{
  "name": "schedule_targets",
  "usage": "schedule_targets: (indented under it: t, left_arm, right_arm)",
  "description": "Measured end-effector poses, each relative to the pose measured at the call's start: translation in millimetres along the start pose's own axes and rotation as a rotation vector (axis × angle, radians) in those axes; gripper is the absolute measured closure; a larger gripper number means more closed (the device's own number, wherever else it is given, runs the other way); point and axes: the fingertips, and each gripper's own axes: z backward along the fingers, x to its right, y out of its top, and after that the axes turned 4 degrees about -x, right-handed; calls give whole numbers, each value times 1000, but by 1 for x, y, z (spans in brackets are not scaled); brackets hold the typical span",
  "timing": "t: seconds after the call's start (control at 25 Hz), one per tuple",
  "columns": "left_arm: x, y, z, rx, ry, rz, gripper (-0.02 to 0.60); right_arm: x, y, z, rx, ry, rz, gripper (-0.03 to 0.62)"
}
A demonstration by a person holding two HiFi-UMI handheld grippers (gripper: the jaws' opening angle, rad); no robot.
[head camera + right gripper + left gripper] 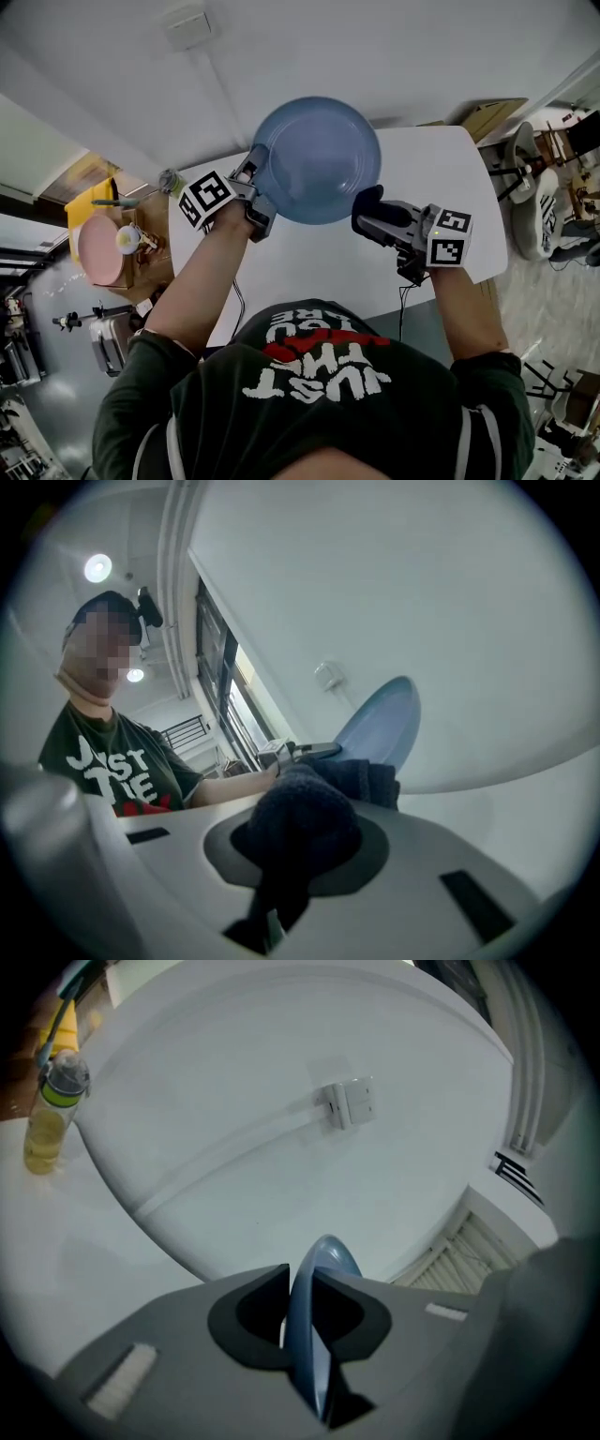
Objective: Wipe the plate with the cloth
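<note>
While L hand-held gripper (255,183) clamps plate (319,155) rim, plate edge-on in its view, R hand-held gripper (380,223) grips dark cloth (305,822), cloth hiding its jaws

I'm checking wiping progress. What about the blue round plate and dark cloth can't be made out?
- Whether dark cloth touches blue round plate: too small in head view; in right gripper view, bunched cloth covers it.
- Plate's face: edge-on in left gripper view.
- Smears: too small, head view.
</note>
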Motion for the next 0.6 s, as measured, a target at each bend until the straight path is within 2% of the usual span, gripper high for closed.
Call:
schedule_targets:
  t: [0.16, 0.4, 0.52, 0.6]
  left_arm:
    - [0, -10, -3, 0, -15, 69, 541]
    - [8, -48, -12, -93, -45, 147, 558]
    - [26, -64, -18, -150, -88, 162, 557]
    - [45, -75, -23, -195, -128, 135, 557]
  right_arm:
    - [-11, -8, -22, 58, -75, 131, 542]
    - [-13, -25, -58, -41, -229, 473, 542]
    - [-5, -26, -75, -68, -279, 532, 542]
    - [2, -28, -86, -78, -301, 544, 542]
